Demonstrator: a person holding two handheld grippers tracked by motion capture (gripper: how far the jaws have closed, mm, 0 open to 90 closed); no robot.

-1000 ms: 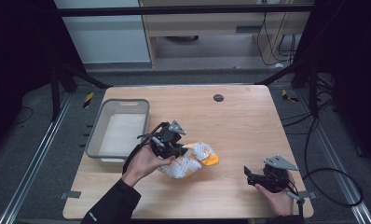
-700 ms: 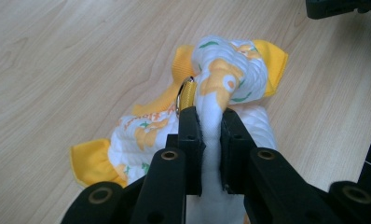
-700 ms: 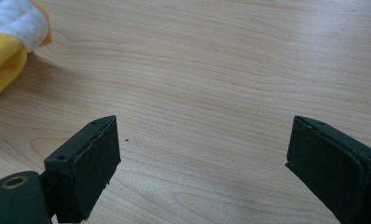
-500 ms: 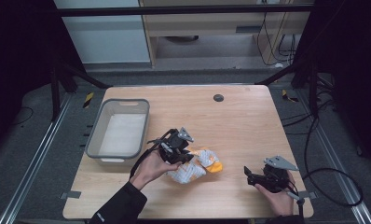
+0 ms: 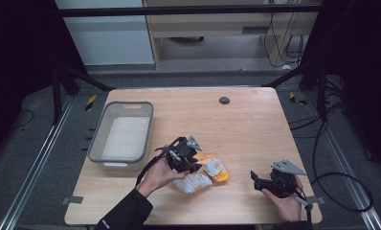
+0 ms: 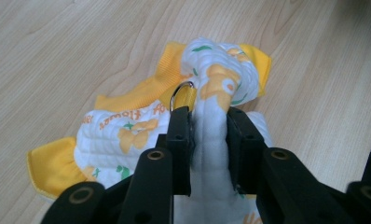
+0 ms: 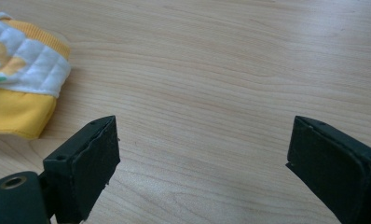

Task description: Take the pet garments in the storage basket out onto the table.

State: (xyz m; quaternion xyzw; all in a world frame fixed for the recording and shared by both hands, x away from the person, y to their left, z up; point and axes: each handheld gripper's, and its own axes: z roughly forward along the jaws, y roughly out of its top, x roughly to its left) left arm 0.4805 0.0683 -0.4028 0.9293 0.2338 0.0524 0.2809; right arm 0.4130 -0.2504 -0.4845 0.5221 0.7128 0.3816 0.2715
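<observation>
— Cloth first: where does it lie?

— A small quilted garment point(image 5: 203, 173), white with orange and green prints and yellow trim, sits crumpled on the wooden bench point(image 5: 246, 129), toward the near edge and a little left of the middle. In the left gripper view a small metal ring point(image 6: 181, 93) shows on a yellow strap at its top.

— And the left gripper?

— The left gripper point(image 6: 208, 135) is down on the garment, its jaws pinching a raised white fold between them. In the high view the left hand point(image 5: 157, 176) holds it just left of the cloth.

— The right one?

— The right gripper point(image 5: 255, 181) rests low at the near right of the bench, well apart from the garment, held by the right hand point(image 5: 284, 203). Its jaws are spread wide with bare wood between them. A yellow and white corner of the garment shows at the upper left of the right gripper view.

— Anything else on the bench?

— A grey plastic bin point(image 5: 98, 136) stands at the left side, beside the garment but apart from it. A small dark round spot point(image 5: 224, 100) marks the far part of the bench top.
</observation>
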